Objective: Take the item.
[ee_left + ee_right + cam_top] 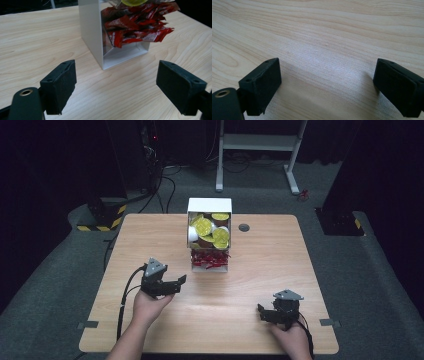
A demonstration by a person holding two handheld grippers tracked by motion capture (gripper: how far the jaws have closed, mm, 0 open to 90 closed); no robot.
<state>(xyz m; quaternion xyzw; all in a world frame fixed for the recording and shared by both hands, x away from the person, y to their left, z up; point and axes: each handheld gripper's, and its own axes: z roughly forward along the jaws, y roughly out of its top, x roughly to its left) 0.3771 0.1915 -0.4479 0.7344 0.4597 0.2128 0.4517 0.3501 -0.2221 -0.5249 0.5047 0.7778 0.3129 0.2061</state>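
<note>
A white dispenser box [209, 206] stands upright at the far middle of a wooden table [260, 270], its clear front showing yellow-lidded cups [204, 226] above a heap of red packets [135, 27] in its open bottom tray. The left gripper [181, 281] hovers near the box's front left corner, jaws spread wide, nothing between them. The right gripper [260, 312] sits well apart at the near right, jaws likewise spread over bare wood, touching nothing.

Lab: dark curtains [45, 155], cables [165, 185]
</note>
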